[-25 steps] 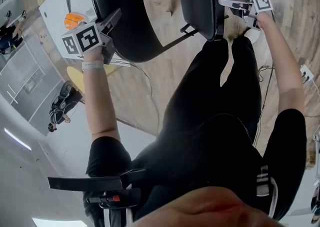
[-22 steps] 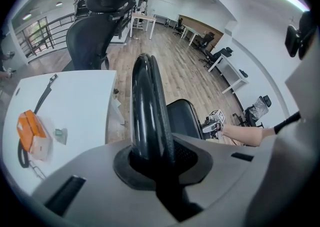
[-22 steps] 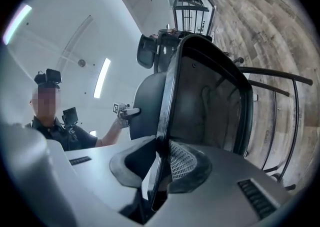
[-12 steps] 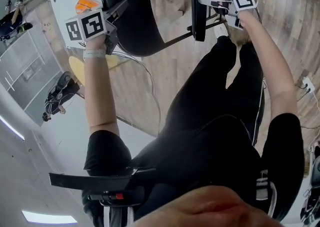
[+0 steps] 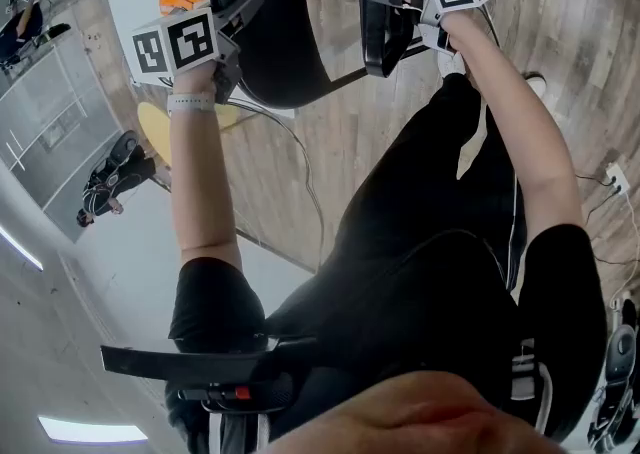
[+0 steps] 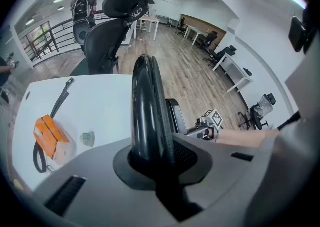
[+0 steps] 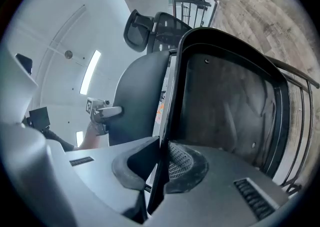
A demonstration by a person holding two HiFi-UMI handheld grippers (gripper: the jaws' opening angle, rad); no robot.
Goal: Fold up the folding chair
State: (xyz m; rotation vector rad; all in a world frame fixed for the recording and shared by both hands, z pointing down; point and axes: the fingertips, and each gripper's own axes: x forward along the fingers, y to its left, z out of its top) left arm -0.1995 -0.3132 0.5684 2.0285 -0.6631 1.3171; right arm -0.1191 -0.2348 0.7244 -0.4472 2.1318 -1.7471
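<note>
- left gripper (image 6: 159,161) is pinching the rounded top rim of the black backrest (image 6: 147,106) of the folding chair (image 5: 280,42), its jaws pressing on both sides of the rim while it is pointing steeply down.
- right gripper (image 7: 159,166) is closing its jaws on the thin edge of the chair's seat (image 7: 227,101); the edge is sitting between the pads, and the seat's dark underside is facing that gripper's camera.
- in the head view the seat is standing nearly on edge, close beside the backrest with a gap between them, over a wooden floor (image 5: 340,132).
- the person's bare forearms (image 5: 195,182) are reaching out on either side of the chair.
- beyond the backrest, a white table (image 6: 100,106) is carrying an orange box (image 6: 50,138) with a dark cord beside it.
- a black office chair (image 6: 107,41) is standing past the table, and a person with a backpack (image 6: 82,3) is standing near a railing.
</note>
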